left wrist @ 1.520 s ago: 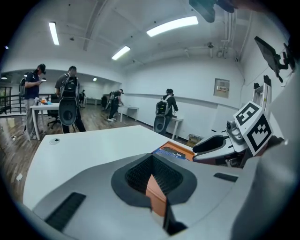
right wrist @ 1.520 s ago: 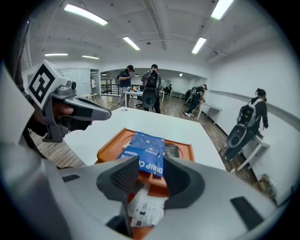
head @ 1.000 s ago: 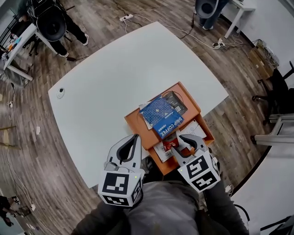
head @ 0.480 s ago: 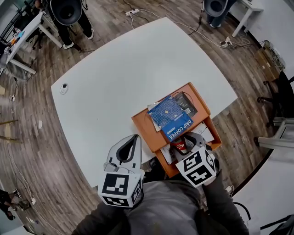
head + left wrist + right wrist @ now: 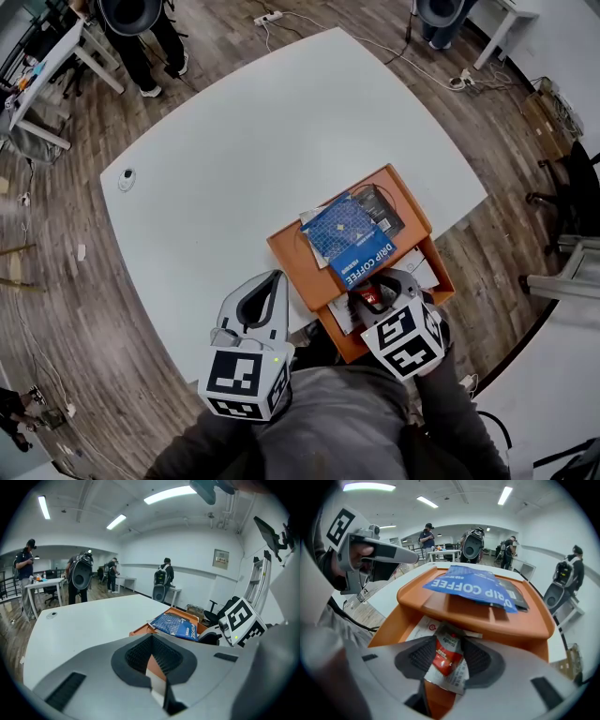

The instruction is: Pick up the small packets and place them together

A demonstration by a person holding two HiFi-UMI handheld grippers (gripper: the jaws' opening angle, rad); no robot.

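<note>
Only up close, right tool's (image 5: 449, 660) closing jaws flank red packet (image 5: 445, 649).

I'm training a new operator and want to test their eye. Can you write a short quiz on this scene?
1. True or false: the left gripper holds a packet.
2. What sits between the right gripper's fingers? A) a pen B) a red packet C) nothing
3. Fill in: the blue DRIP COFFEE packet lies on the orange tray's ____ level.
Key: 1 false, its fingers are shut and empty. 2 B, fingers closing around it. 3 upper.
</note>
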